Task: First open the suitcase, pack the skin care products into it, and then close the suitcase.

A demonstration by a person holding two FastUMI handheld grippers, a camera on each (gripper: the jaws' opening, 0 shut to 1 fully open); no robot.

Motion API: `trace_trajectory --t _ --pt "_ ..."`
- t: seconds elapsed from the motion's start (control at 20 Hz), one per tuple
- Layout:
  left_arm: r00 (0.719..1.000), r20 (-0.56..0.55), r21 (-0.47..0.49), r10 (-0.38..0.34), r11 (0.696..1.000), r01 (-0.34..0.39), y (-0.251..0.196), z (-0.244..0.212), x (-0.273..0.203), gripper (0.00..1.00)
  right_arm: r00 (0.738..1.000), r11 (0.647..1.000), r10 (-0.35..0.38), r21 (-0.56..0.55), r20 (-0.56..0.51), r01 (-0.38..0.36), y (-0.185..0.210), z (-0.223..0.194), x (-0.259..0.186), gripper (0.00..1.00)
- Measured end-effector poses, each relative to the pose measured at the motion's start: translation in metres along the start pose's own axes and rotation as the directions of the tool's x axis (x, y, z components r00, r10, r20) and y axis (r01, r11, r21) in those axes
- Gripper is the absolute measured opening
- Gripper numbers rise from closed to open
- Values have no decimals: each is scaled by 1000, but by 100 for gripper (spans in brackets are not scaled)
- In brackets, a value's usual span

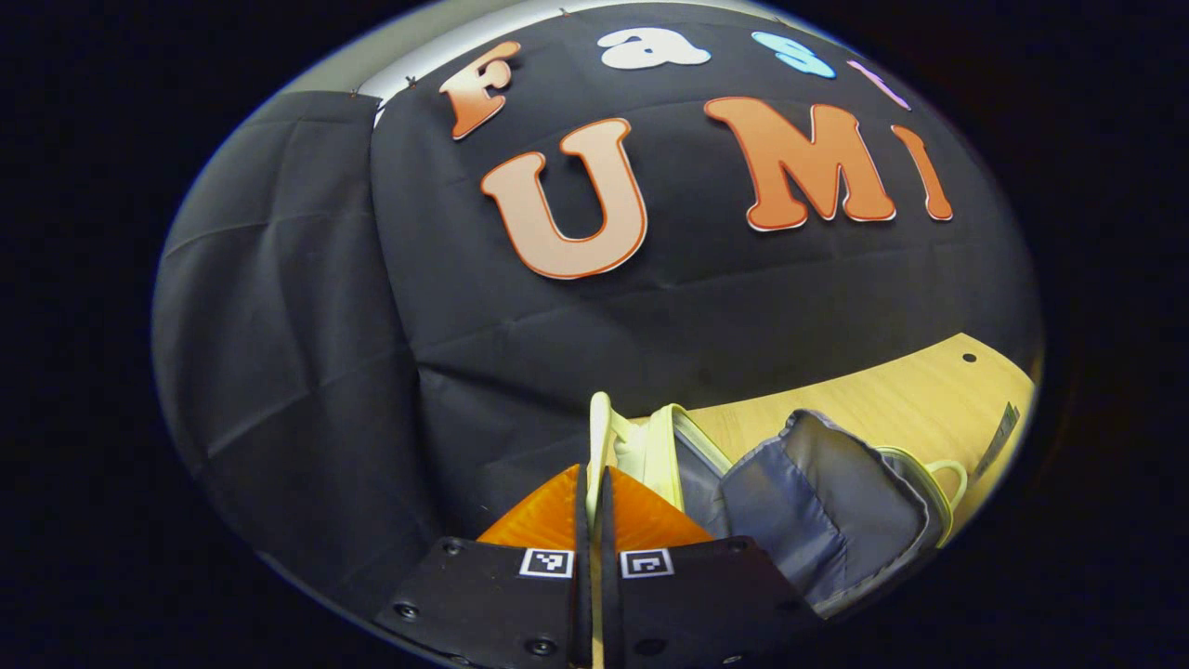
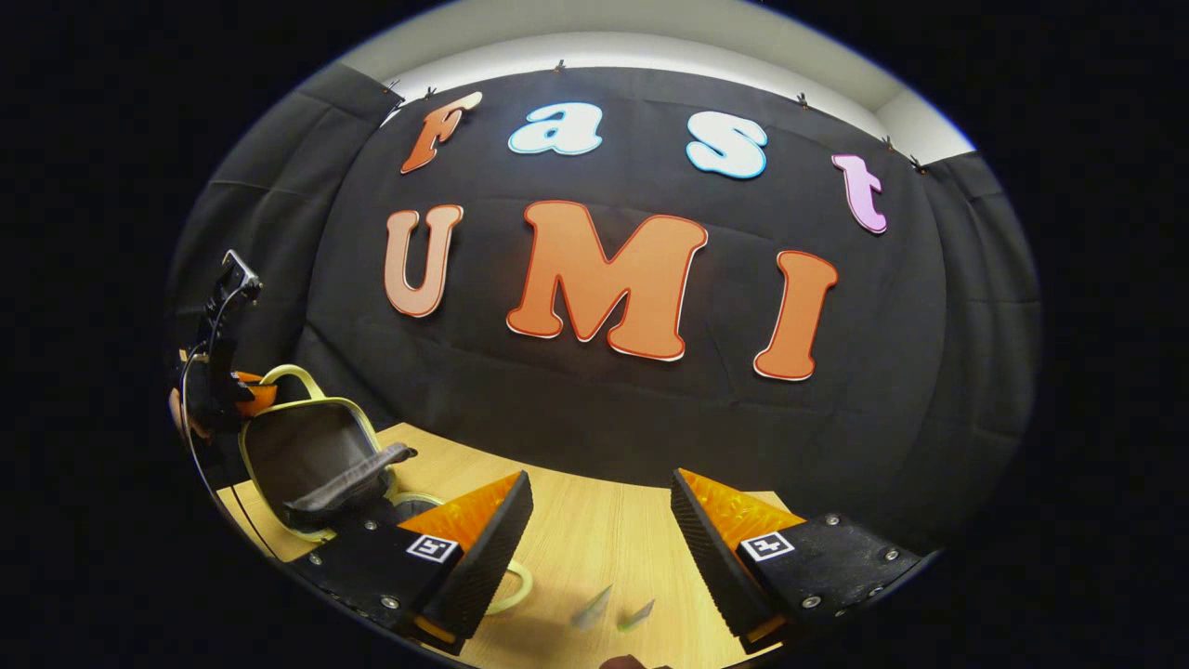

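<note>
Support surface: light wooden table (image 2: 594, 530). Resting directly on it: the opened suitcase (image 2: 311, 455) (lid raised, grey lining) and two small sachets (image 2: 613, 609) nearby.

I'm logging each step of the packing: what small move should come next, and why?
Probably the right gripper should drop toward the small packets on the table and take one. The suitcase lid stands raised, the left gripper is shut on its pale rim, and the right gripper hangs open just above the packets, holding nothing.
</note>
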State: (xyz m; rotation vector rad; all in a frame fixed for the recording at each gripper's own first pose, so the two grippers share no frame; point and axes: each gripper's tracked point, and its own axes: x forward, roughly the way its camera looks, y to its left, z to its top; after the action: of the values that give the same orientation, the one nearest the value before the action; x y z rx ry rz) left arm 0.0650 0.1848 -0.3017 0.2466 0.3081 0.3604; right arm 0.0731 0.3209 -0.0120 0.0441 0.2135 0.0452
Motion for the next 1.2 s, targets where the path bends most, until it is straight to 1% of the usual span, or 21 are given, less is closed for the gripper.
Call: trace_trajectory --t 0.2,0.3,0.35,0.4,0.45,0.5,0.55,0.65,0.7,0.75,0.9,0.95,1.05,1.1,1.15,1.2 --pt "998 -48 -48 32 998 -34 5 -10 0 4 1000 1000 -11 8 -8 11 16 1 -3 95" --pt "995 -64 -35 82 996 -84 18 -6 6 9 1000 1000 -16 9 -8 17 19 3 -5 94" --pt "992 -75 -35 102 994 -104 24 -9 0 11 1000 1000 -19 9 -10 19 20 2 -5 94" --pt "992 -74 -42 101 994 -105 23 -15 -3 13 1000 1000 -18 12 -12 18 21 1 -6 95" --pt "995 -55 -60 80 995 -83 16 -11 -4 16 1000 1000 -20 12 -13 20 22 1 -6 95" --pt "997 -43 -66 70 995 -73 12 -11 -2 15 1000 1000 -20 13 -12 20 21 1 -7 95" --pt "998 -34 -59 60 996 -61 9 -9 -1 18 1000 1000 -23 12 -10 23 21 1 -7 95" --pt "999 -7 -38 44 998 -44 8 -5 -2 20 1000 1000 -25 9 -7 25 17 1 -9 95" --pt "1000 13 -40 21 999 -21 3 -2 0 25 1000 1000 -30 5 -4 30 15 1 -11 95" --pt "999 34 -45 -2 999 3 -3 3 1 35 999 1000 -31 2 -3 31 13 0 -11 95" --pt "994 85 -32 -70 997 73 -20 13 2 71 999 999 -46 -9 0 46 -1 -2 -18 95" --pt "991 103 -22 -88 996 91 -23 18 2 69 999 999 -49 -12 -1 49 -6 -3 -20 94" --pt "984 127 -10 -128 991 130 -34 26 3 76 998 998 -55 -15 2 55 -17 -4 -24 95" --pt "979 137 -11 -149 988 151 -40 29 0 84 998 998 -56 -16 2 56 -22 -6 -25 95" --pt "975 142 -13 -169 985 172 -47 31 0 88 998 998 -60 -17 3 60 -28 -7 -27 95" --pt "971 151 -10 -187 982 191 -54 33 -2 88 998 998 -60 -17 3 60 -34 -8 -29 95"
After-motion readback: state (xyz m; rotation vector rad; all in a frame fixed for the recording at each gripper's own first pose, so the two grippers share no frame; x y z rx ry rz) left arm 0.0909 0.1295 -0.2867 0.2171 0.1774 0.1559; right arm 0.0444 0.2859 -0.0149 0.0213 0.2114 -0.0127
